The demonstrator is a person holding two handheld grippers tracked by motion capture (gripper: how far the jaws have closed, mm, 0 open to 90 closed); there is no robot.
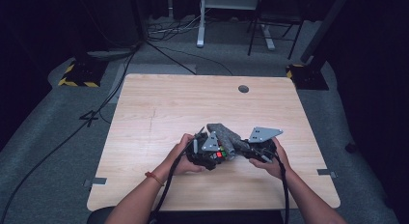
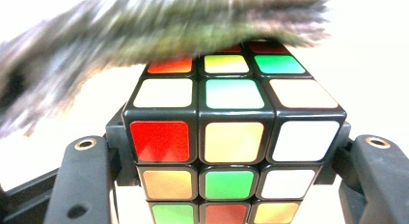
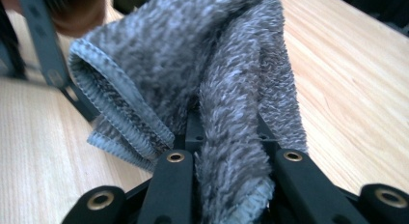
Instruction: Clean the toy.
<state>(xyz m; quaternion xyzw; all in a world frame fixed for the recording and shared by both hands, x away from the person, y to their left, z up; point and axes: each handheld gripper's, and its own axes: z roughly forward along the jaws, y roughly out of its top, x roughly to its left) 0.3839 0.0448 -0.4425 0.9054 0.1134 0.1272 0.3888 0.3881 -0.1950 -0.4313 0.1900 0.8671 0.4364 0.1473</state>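
Cube clamped in left jaws, cloth in right.

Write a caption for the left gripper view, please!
Left gripper clamps a puzzle cube while a grey cloth brushes its top.

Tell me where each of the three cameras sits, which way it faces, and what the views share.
High view: above the person's side, facing forward and down on the wooden table; both forearms come in from the bottom, left gripper and right gripper meeting mid-table.
Left gripper view: rides the left gripper, looking along its jaws shut on the puzzle cube; blurred grey cloth lies across the top.
Right gripper view: rides the right gripper, looking along its jaws shut on the cloth, tabletop beyond.
Shared: the cloth shows in all three views; the cube in the high and left gripper views.
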